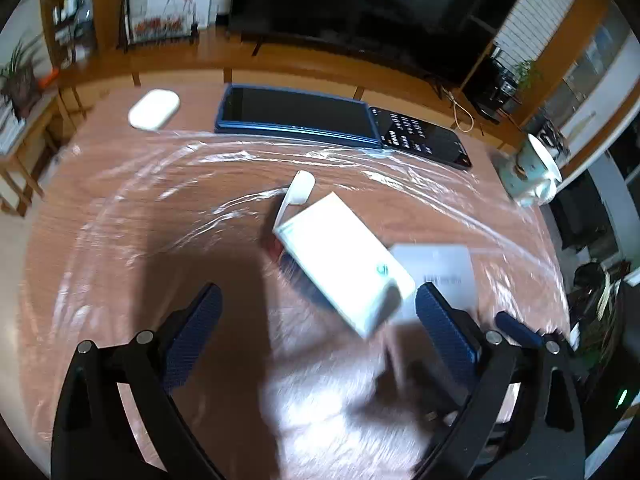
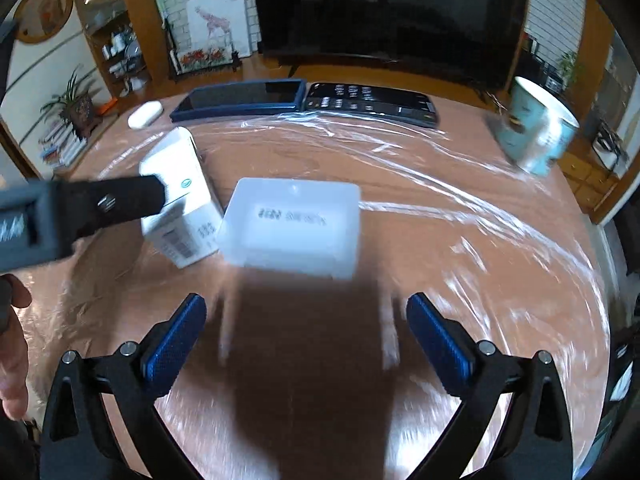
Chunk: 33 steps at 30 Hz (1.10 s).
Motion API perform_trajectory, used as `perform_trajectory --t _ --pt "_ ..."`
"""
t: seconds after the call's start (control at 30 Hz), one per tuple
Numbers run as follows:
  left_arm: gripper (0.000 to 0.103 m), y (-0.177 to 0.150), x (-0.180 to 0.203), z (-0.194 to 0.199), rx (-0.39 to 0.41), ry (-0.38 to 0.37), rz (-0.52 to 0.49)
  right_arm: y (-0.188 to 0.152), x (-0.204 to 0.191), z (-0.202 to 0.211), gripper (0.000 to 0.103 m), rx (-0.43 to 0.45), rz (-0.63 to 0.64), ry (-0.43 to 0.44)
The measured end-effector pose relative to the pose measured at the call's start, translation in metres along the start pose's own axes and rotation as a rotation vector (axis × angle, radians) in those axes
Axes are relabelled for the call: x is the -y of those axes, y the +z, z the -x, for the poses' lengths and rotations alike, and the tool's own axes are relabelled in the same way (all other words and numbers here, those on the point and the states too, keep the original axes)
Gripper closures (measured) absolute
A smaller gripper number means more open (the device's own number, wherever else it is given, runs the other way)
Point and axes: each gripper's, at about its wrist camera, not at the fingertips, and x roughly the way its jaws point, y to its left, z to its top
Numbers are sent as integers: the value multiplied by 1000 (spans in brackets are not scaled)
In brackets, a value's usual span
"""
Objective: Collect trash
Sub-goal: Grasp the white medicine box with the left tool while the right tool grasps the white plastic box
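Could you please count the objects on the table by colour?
White: 3 (oval plastic case, tall cardboard box, flat cardboard box)
Dark: 2 (blue-cased tablet, black phone)
Light blue: 1 (paper cup)
Total: 6

Your views are dim and warm, with light coming from above and behind you. A broad dark shadow (image 1: 224, 300) falls just ahead of your left gripper (image 1: 318, 330), and another lies between the right gripper's (image 2: 306, 344) fingers. The plastic sheet (image 1: 360, 160) beyond throws white streaks of glare. The box (image 1: 344, 256) ahead is blown out to near white. Motion blur smears the table (image 2: 500, 320) close to the fingers, and the cup (image 2: 536, 124) far right is soft. Fisheye bends every edge, and the corners go black.
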Motion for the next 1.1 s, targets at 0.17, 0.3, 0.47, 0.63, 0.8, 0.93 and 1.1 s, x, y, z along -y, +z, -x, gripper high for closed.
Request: perform_trajectory --t 0.17,0.3,0.47,0.63,0.8,0.93,1.1 --pt "4 13 -7 -23 -54 -54 71 11 -8 -19 4 -17 27 -1" --pt "4 22 -4 -26 -60 -52 66 16 -11 -25 4 -13 47 -6" --pt "4 26 0 -31 -72 -32 52 19 -11 -24 14 5 57 -12" --pt "21 25 -1 -39 -88 -15 35 22 -7 -24 20 16 52 24" --pt "38 28 -11 -34 -74 -48 50 16 0 -19 20 24 28 60" --pt "52 26 -19 -26 -58 -61 43 10 9 -15 21 22 16 80" --pt "54 16 -18 -19 -50 -50 -15 4 15 -7 21 22 -5 101"
